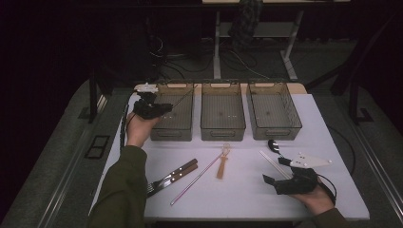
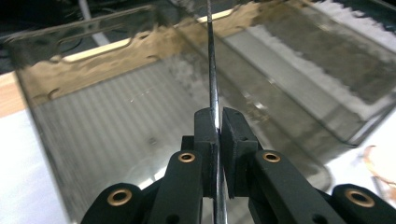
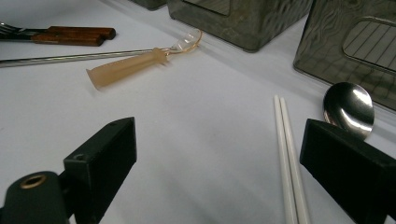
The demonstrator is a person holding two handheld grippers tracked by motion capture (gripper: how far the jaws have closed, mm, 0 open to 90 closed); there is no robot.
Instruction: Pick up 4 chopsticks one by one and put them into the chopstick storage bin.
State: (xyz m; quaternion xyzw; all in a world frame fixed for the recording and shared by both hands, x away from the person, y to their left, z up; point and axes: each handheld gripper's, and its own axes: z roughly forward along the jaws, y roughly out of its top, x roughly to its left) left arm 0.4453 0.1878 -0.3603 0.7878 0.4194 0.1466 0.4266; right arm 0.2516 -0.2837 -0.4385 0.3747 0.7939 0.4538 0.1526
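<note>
My left gripper (image 1: 166,108) (image 2: 218,122) hovers over the left bin (image 1: 172,134) (image 2: 93,51), shut on a thin dark metal rod (image 1: 183,96) (image 2: 212,70). The rod sticks out forward over the bin's ribbed floor. My right gripper (image 1: 275,170) (image 3: 219,140) rests low at the table's front right, open, with bare tabletop between its jaws. A pair of white chopsticks (image 1: 272,164) (image 3: 289,158) lies just inside its right jaw. A shiny metal spoon (image 1: 274,145) (image 3: 349,108) lies beyond them.
Three translucent grey bins stand in a row at the back, the middle bin (image 1: 223,134) and right bin (image 1: 274,134) beside the left one. On the white table lie a wooden-handled fork and knife (image 1: 173,173) (image 3: 70,35), a long thin straw (image 1: 195,178) (image 3: 70,58) and an amber plastic spoon (image 1: 222,164) (image 3: 135,65).
</note>
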